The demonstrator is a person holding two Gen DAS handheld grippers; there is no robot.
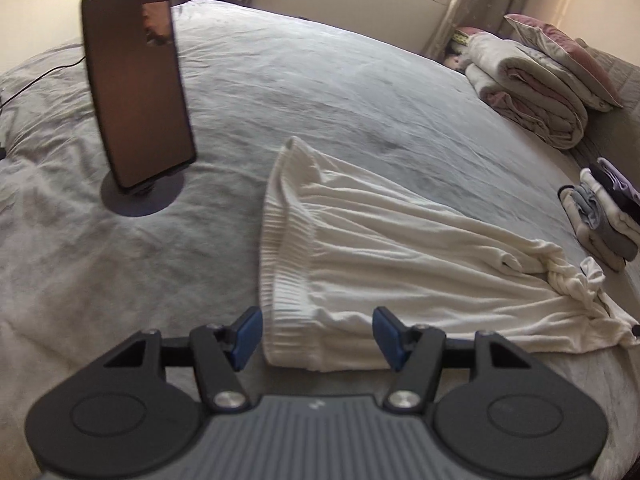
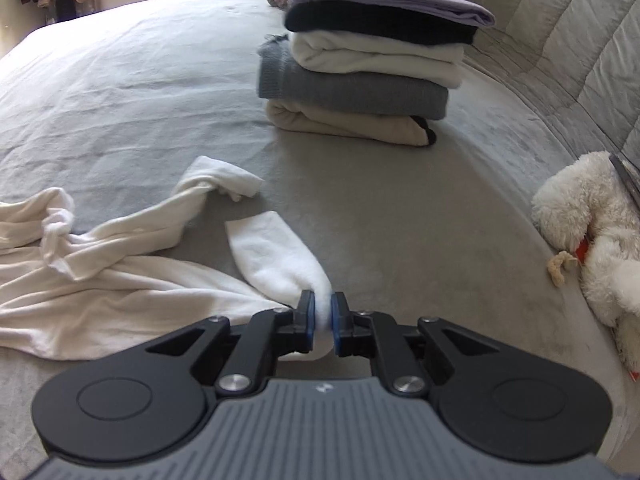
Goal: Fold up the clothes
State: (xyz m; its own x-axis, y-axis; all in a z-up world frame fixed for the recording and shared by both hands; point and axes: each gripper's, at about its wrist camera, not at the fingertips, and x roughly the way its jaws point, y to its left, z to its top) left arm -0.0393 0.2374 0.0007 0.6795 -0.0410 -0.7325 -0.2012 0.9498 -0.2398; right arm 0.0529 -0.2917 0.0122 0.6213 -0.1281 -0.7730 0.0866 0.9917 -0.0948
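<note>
A cream-white garment [image 1: 384, 264] with a ribbed hem lies spread and rumpled on the grey bed sheet [image 1: 320, 92]. My left gripper [image 1: 318, 336] is open just above the ribbed hem corner, with one blue pad on each side of it. In the right wrist view the same garment [image 2: 100, 280] lies at the left, with a twisted sleeve [image 2: 200, 192] stretching toward the middle. My right gripper [image 2: 322, 322] is shut on the end of the garment's other white sleeve [image 2: 276, 256], pinched between the blue pads.
A phone on a round stand [image 1: 138, 92] rises at the left on the bed. Folded blankets and a pillow [image 1: 536, 80] lie at the far right. A stack of folded clothes [image 2: 368, 60] sits ahead of the right gripper. A white plush toy [image 2: 592, 240] lies at the right.
</note>
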